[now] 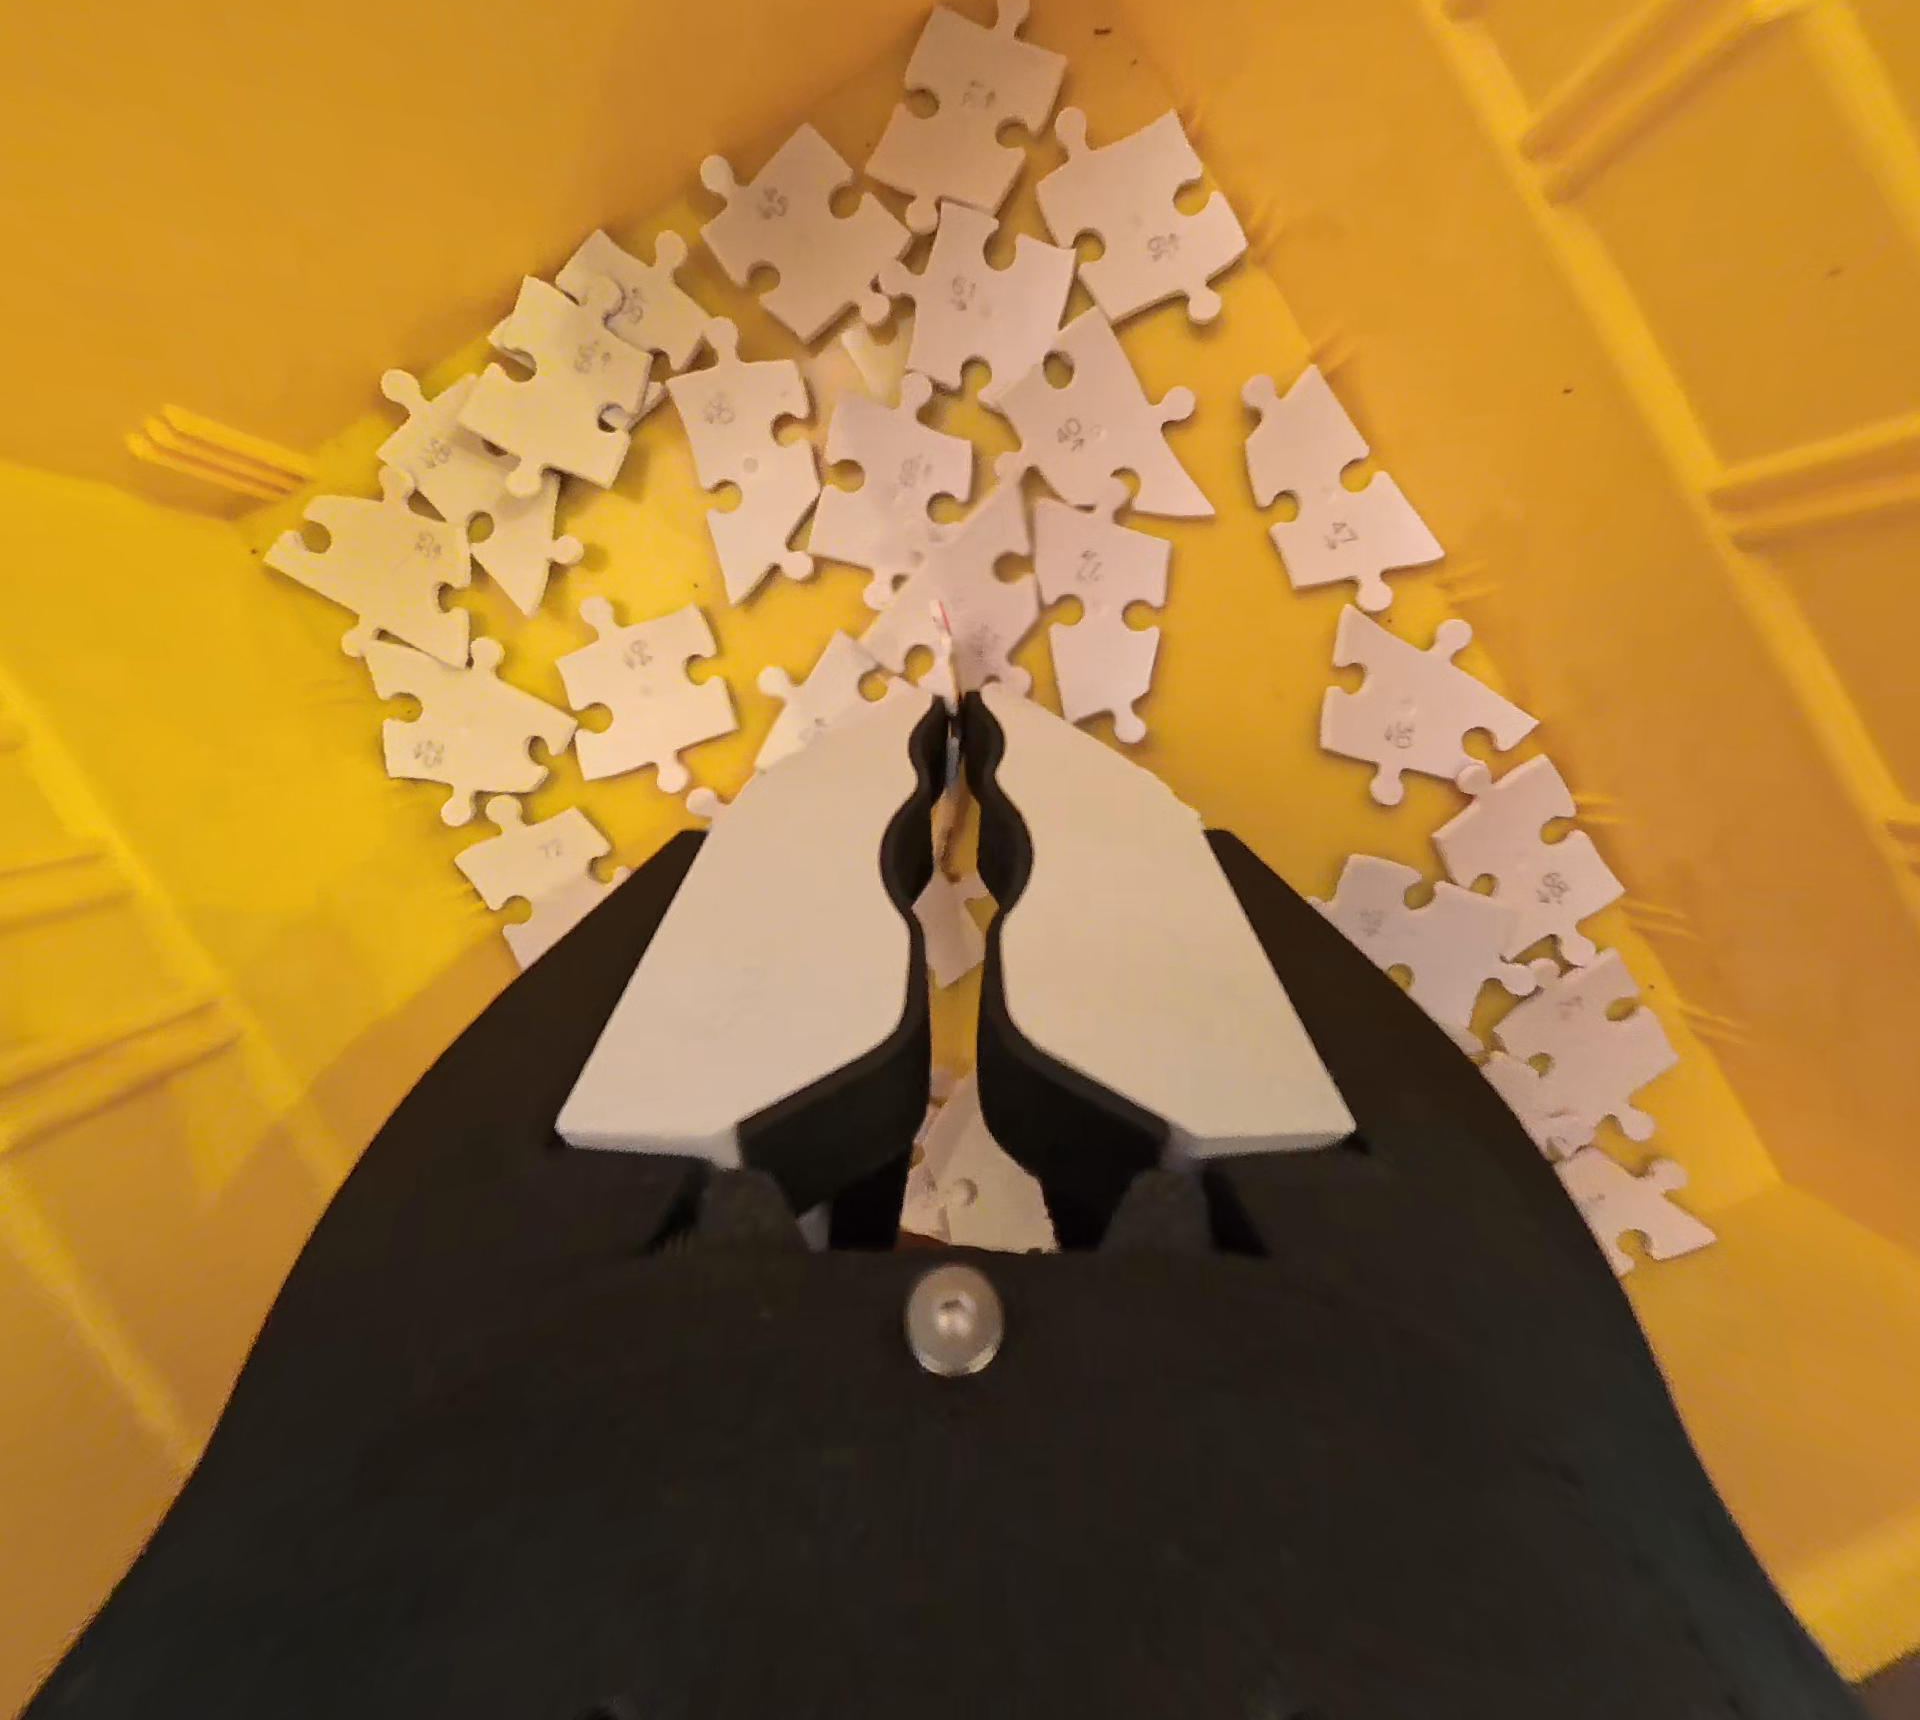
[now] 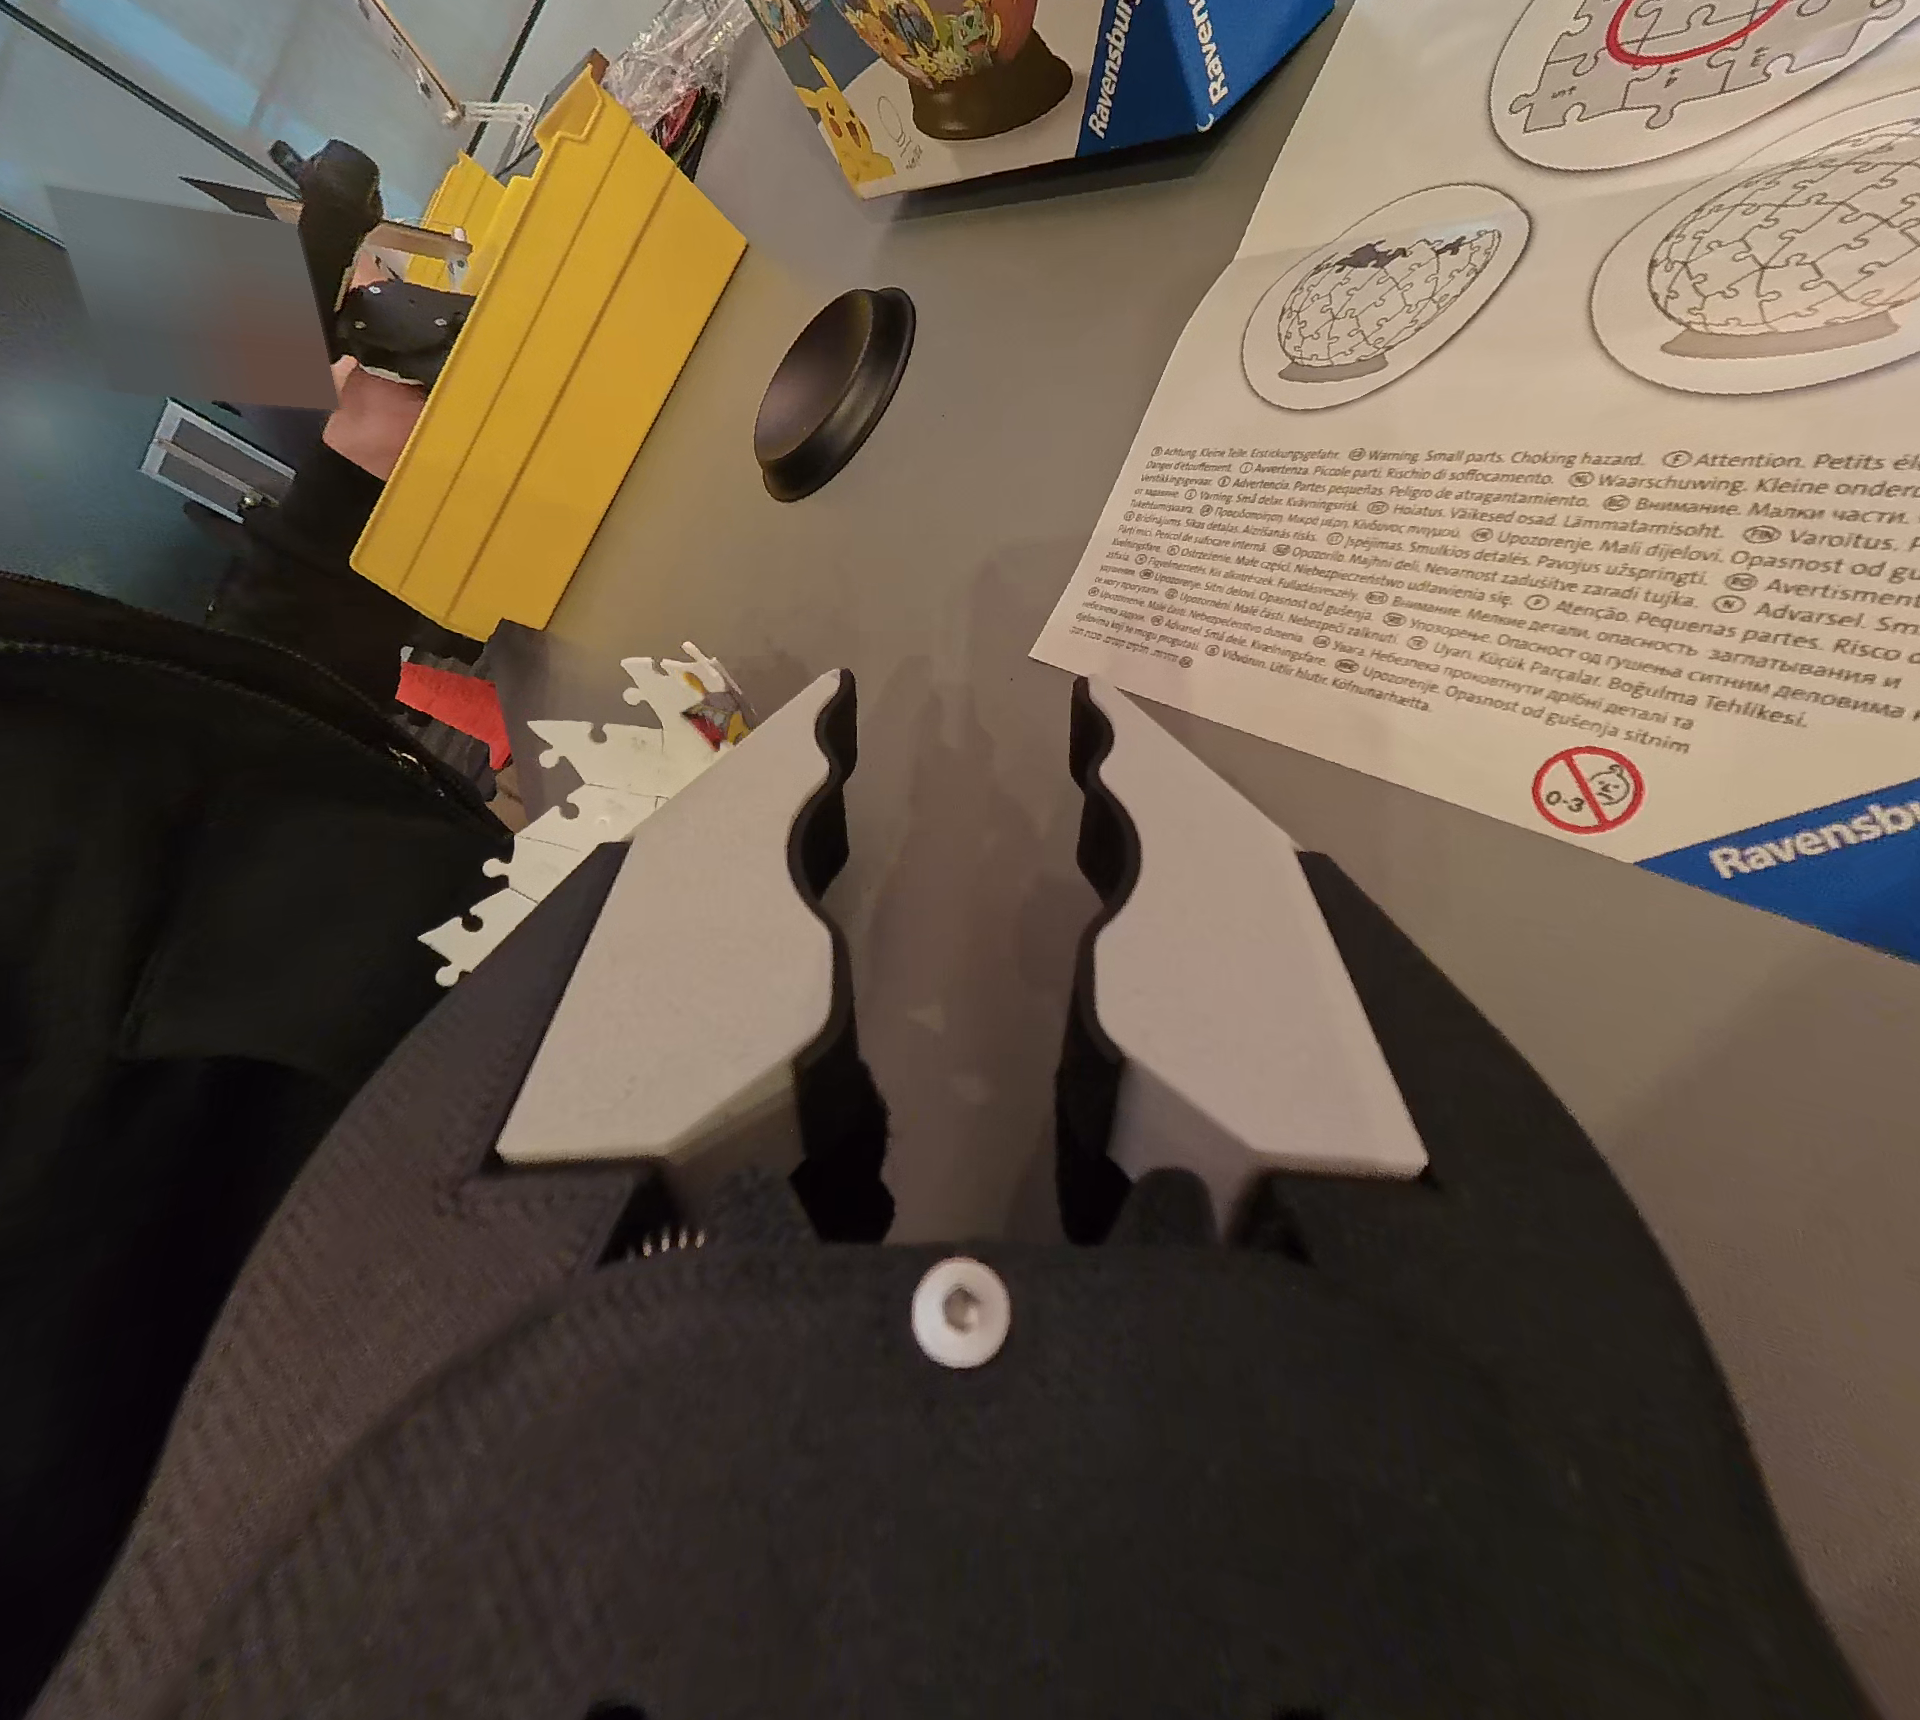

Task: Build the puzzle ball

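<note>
White numbered puzzle pieces [image 1: 956, 299] lie face-down, overlapping, in yellow bin [image 1: 312, 112]; joined curved section [image 2: 582, 797] lies on surface [image 2: 966, 527].

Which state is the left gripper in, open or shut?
Shut. In the left wrist view the left gripper pinches a thin puzzle piece edge-on, above loose pieces in the yellow bin.

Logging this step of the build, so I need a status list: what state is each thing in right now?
left tool: shut on a puzzle piece, held edge-on
loose pieces: blank side up in yellow bin
right tool: open, empty
black stand: bare
joined pieces: partly assembled
instruction sheet: unfolded
</note>
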`<state>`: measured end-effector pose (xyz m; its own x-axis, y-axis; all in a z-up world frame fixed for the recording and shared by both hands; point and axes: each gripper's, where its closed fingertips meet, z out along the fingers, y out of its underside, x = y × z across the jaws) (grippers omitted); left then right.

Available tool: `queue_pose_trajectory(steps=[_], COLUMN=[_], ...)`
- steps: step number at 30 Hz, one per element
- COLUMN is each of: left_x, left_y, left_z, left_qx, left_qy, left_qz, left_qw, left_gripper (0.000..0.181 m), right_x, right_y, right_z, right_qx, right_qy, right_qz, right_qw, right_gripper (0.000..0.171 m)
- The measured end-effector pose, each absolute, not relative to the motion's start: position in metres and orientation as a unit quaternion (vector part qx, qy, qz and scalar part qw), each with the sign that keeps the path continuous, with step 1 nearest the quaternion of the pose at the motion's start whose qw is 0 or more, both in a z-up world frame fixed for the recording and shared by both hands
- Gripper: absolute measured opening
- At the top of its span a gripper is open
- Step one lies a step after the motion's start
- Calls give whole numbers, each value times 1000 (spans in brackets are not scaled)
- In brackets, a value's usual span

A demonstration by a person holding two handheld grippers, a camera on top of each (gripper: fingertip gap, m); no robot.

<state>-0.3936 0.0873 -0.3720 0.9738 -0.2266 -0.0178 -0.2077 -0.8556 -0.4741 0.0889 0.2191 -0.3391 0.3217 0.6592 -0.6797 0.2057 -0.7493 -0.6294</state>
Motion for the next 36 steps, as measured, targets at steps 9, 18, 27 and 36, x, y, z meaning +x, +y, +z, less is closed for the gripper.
queue_pose_trajectory(steps=[9, 18, 27, 36], left_x=[-411, -416, -388, -384], left_y=[95, 93, 34, 32], left_z=[-345, -334, -357, -369], left_qx=[-955, -961, -980, -985], left_qy=[80, 81, 100, 75], left_qz=[12, 0, -31, -32], left_qw=[285, 264, 167, 149], left_gripper=[2, 44, 45, 34], right_x=[89, 89, 89, 89], right_y=[220, 219, 219, 218], right_z=[-340, -339, -338, -337], right_qx=[-784, -782, -780, -777], right_qy=[-275, -276, -279, -282], right_qz=[512, 512, 514, 517], right_qw=[220, 222, 222, 222], right_gripper=[40, 40, 40, 40])
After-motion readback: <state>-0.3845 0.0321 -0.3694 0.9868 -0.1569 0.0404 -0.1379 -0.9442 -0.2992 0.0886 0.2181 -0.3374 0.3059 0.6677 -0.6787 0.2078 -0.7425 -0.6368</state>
